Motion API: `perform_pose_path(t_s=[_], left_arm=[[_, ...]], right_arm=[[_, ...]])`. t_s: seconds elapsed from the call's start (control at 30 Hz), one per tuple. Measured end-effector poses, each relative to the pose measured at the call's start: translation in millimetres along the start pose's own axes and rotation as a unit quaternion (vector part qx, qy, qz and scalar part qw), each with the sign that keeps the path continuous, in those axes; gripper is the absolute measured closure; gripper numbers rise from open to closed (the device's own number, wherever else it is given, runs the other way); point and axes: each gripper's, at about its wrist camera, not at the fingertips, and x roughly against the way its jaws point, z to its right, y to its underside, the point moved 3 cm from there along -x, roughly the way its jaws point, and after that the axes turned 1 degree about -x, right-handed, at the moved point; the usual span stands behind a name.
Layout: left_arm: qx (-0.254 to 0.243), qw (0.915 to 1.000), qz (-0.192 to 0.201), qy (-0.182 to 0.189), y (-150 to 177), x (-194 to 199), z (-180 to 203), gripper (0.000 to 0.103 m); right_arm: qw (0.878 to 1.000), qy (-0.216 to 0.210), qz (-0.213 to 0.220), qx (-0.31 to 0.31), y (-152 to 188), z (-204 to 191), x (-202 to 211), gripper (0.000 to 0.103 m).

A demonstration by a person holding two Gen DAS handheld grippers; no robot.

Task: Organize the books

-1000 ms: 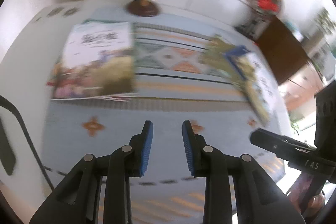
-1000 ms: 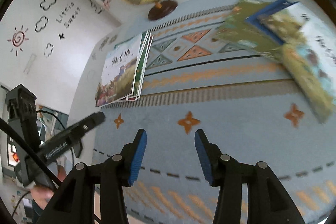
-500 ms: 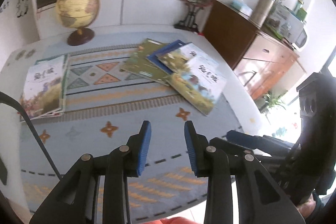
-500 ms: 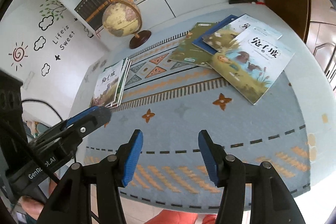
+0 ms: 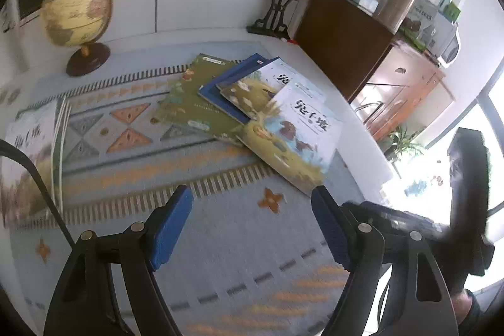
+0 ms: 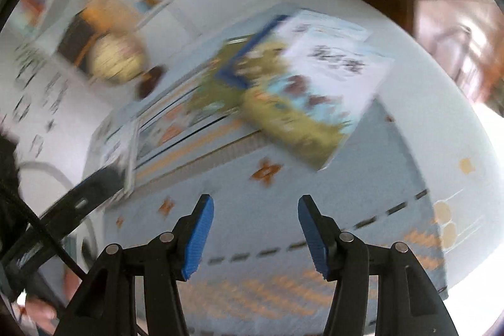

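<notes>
Lying in a messy fan on the patterned cloth (image 5: 220,257) are the loose books (image 5: 220,103), with the top book (image 5: 299,134) nearest and its corner poking toward the table edge. A neat pile (image 5: 31,153) is sitting at the far left, near the globe (image 5: 75,11).

The left gripper (image 5: 252,229) is opening wide and is holding nothing. The right gripper (image 6: 255,236) is opening too, about halfway, and nothing is sitting between its blue pads (image 6: 198,238).

The top book is looking thin, light and bendy, with a shiny cover that may be slippery. Pinching it by the near edge, close to the spine, is probably the best way, so it is not flopping or sliding off.
</notes>
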Motion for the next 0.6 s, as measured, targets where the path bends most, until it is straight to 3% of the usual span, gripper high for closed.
perform_pose_path(t_s=[0.07, 0.17, 0.3, 0.37, 0.6], left_arm=[[-0.017, 0.9998, -0.008, -0.004, -12, -17, -3, 0.026], [-0.040, 0.9984, -0.036, 0.013, -32, -57, -5, 0.028], [-0.051, 0.9952, -0.071, 0.043, -53, -107, -6, 0.030], [-0.062, 0.9924, -0.091, 0.055, -63, -133, -3, 0.046], [-0.096, 0.9842, -0.135, 0.062, -77, -195, 7, 0.048]], right_arm=[[0.997, 0.039, -0.029, -0.066, -13, 31, -23, 0.046], [0.991, 0.023, -0.036, -0.123, -28, 55, -41, 0.046], [0.988, 0.061, -0.009, -0.144, -57, 70, -54, 0.046], [0.986, 0.074, -0.001, -0.152, -70, 76, -64, 0.046], [0.979, 0.104, -0.013, -0.173, -101, 93, -100, 0.045]])
